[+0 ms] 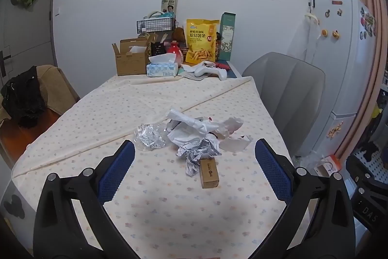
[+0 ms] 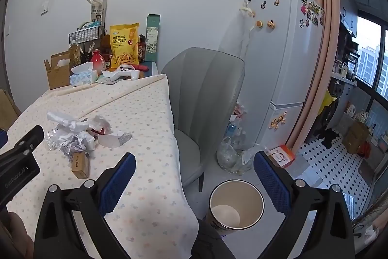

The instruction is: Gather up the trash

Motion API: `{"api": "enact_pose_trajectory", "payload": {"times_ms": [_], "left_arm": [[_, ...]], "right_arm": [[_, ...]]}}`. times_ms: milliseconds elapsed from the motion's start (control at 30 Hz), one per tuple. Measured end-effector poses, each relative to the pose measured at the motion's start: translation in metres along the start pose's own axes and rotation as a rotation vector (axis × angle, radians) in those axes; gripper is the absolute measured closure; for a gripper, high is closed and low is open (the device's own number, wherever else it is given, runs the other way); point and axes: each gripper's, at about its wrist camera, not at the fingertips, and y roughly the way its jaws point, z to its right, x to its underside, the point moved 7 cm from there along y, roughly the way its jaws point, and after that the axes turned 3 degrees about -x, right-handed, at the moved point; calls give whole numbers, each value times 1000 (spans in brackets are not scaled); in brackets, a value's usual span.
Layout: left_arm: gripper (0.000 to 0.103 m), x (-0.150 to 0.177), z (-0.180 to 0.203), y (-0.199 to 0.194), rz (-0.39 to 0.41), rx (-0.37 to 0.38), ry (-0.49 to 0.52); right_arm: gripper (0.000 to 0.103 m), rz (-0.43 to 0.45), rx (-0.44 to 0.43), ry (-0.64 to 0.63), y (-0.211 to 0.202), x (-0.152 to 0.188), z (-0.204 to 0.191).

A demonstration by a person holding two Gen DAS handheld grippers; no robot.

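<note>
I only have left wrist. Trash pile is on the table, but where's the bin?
Observer: On the floor at the table's near right corner: a round bin, seen between the right gripper's open fingers.
Operator: Anything in it?
Observer: Mostly bare; one pale patch lies at the bottom, and I cannot tell what it is.
Operator: Clear route from pile to bin?
Observer: The grey chair stands past the bin, not between. A clear plastic bag sits on the floor behind the bin.

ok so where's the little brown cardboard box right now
The small brown box lies on the tablecloth at the near edge of the crumpled paper pile, ahead of the open left gripper.
</note>
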Motion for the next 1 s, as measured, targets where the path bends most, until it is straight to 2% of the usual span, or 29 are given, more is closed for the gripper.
{"api": "enact_pose_trajectory", "payload": {"times_ms": [1000], "left_arm": [[4,0,-10,-1,3,-4,-4]], "right_arm": [[7,22,-24,6,-8,-6,-7]]}}
